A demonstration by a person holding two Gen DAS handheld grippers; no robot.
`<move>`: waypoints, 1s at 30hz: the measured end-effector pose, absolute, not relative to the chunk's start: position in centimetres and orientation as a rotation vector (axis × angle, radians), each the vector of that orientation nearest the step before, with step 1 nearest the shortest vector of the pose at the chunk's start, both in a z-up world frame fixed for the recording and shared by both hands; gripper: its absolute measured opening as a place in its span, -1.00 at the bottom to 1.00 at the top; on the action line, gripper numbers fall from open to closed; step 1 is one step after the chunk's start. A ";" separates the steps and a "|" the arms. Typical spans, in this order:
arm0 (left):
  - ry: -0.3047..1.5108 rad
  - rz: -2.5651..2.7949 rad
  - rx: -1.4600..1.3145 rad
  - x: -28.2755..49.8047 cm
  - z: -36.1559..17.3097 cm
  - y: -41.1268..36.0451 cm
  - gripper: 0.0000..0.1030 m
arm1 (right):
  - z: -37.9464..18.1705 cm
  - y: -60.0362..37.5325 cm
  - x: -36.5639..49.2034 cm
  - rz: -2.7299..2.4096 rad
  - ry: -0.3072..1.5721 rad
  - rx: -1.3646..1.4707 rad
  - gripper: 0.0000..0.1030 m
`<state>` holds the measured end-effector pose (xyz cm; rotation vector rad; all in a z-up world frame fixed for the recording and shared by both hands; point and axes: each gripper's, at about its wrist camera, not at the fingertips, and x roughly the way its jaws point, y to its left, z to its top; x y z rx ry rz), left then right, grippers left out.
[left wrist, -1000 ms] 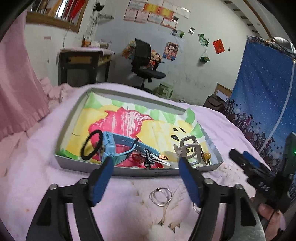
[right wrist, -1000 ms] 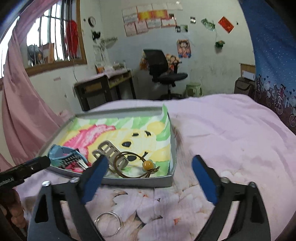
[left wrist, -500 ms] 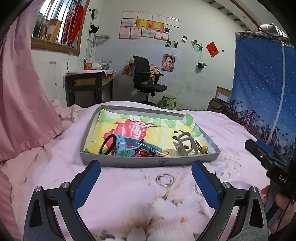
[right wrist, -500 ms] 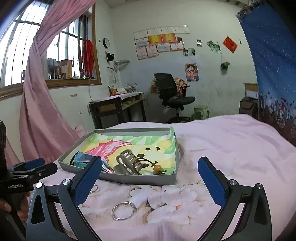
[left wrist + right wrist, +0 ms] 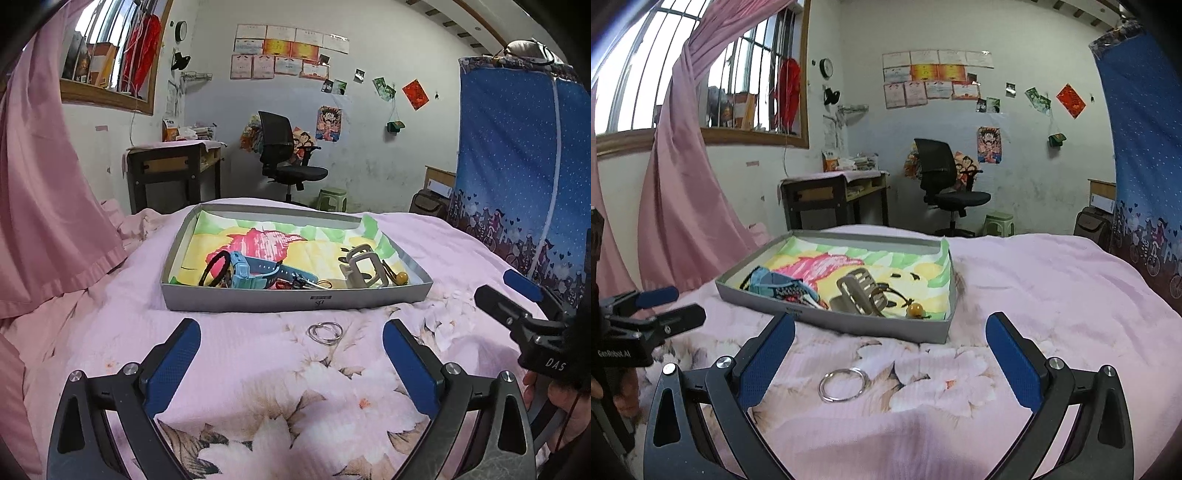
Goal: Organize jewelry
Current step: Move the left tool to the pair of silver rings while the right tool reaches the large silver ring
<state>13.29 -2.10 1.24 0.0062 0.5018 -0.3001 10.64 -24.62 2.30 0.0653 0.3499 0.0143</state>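
A grey tray (image 5: 295, 301) with a cartoon liner sits on the pink bed; it also shows in the right wrist view (image 5: 886, 329). It holds a black hair tie (image 5: 213, 266), a blue watch (image 5: 258, 275), keys (image 5: 301, 283), a beige hair claw (image 5: 362, 266) and an amber bead cord (image 5: 916, 308). Silver rings (image 5: 325, 333) lie on the quilt before the tray, between and ahead of my fingers. A silver ring pair (image 5: 843, 384) lies before my right gripper (image 5: 890, 354). My left gripper (image 5: 291, 358) and my right gripper are both open and empty.
A pink curtain (image 5: 44, 206) hangs at the left. A blue starry curtain (image 5: 517, 177) hangs at the right. A desk (image 5: 173, 173), an office chair (image 5: 288, 162) and a green stool (image 5: 332, 197) stand beyond the bed.
Both grippers have pulled back and away from the tray. The left jaws opened wider. The rings on the quilt now sit farther ahead of the fingers.
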 end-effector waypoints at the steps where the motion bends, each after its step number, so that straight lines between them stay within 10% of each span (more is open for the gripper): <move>1: 0.507 -0.299 0.008 13.4 1.2 -2.1 0.93 | 2.2 -24.6 10.8 0.012 0.361 0.060 0.98; 10: 0.564 -0.330 -0.007 14.8 0.5 -2.4 0.93 | 0.8 -24.5 12.4 0.019 0.477 0.054 0.93; 15: 0.587 -0.364 0.017 15.7 0.2 -3.1 0.90 | -0.1 -24.2 13.3 0.045 0.526 0.051 0.38; 30: 0.805 -0.493 0.009 20.2 -2.7 -5.3 -0.01 | -3.5 -22.9 16.9 0.134 0.727 0.046 -0.49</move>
